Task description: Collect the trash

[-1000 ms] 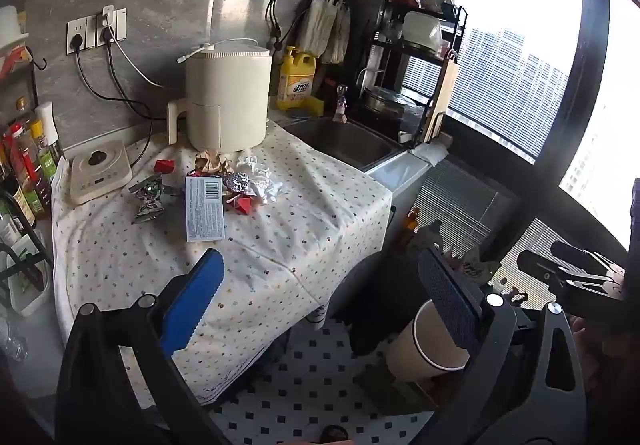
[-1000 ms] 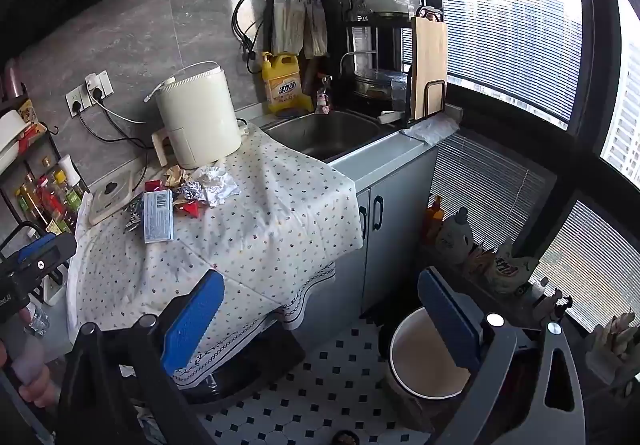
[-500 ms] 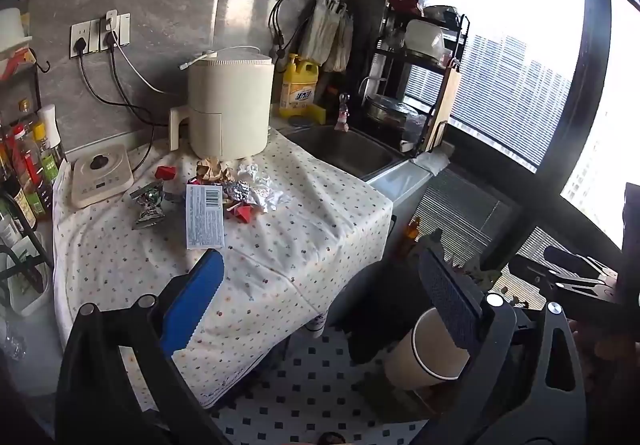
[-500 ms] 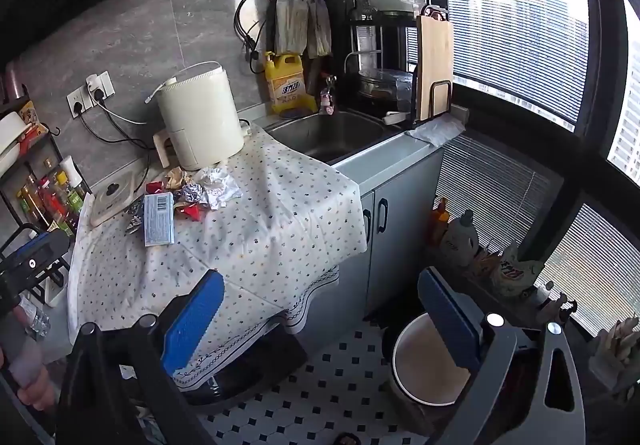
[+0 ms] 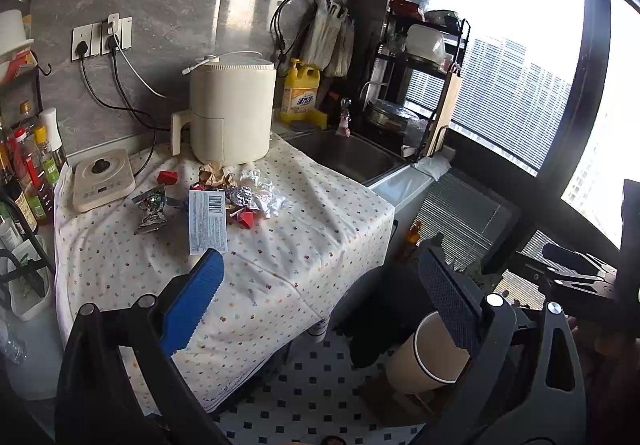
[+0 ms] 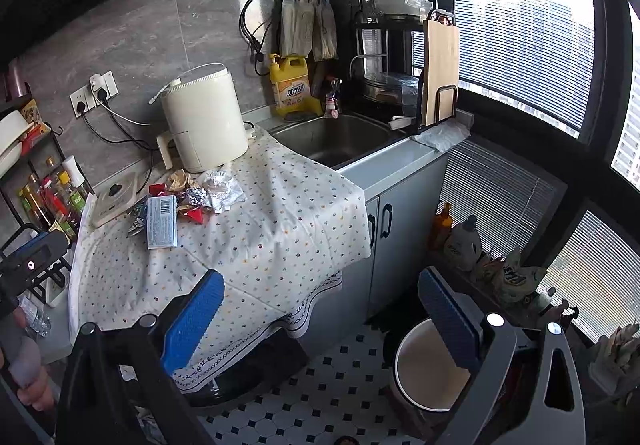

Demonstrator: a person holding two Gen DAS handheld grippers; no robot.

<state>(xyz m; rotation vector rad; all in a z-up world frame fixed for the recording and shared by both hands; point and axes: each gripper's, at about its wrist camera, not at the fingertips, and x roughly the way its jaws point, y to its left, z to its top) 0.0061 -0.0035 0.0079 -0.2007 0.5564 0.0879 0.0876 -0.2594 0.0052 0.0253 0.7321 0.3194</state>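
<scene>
A heap of trash lies on the dotted tablecloth (image 5: pixel 304 245) in front of the cream appliance (image 5: pixel 230 113): a flat pale blue packet (image 5: pixel 208 223) (image 6: pixel 161 221), foil balls (image 5: pixel 239 196) (image 6: pixel 195 195), red wrappers (image 5: pixel 245 218), crumpled white paper (image 5: pixel 269 194) (image 6: pixel 222 185) and a foil wrapper (image 5: pixel 151 208). A tan waste bin (image 5: pixel 428 355) (image 6: pixel 430 363) stands on the floor at the lower right. My left gripper (image 5: pixel 320 309) is open, held back from the table. My right gripper (image 6: pixel 320 309) is open too, above the floor. Nothing is between either pair of fingers.
A sink (image 6: pixel 340 135) adjoins the table on the right, with a yellow detergent jug (image 6: pixel 290 85) and a dish rack (image 6: pixel 404 45) behind. A small white scale (image 5: pixel 103 179) and sauce bottles (image 5: pixel 28 173) stand at the left. Window blinds fill the right side.
Both grippers have drifted slightly back and up from the table, so the trash heap looks a little farther away. Both stayed open.
</scene>
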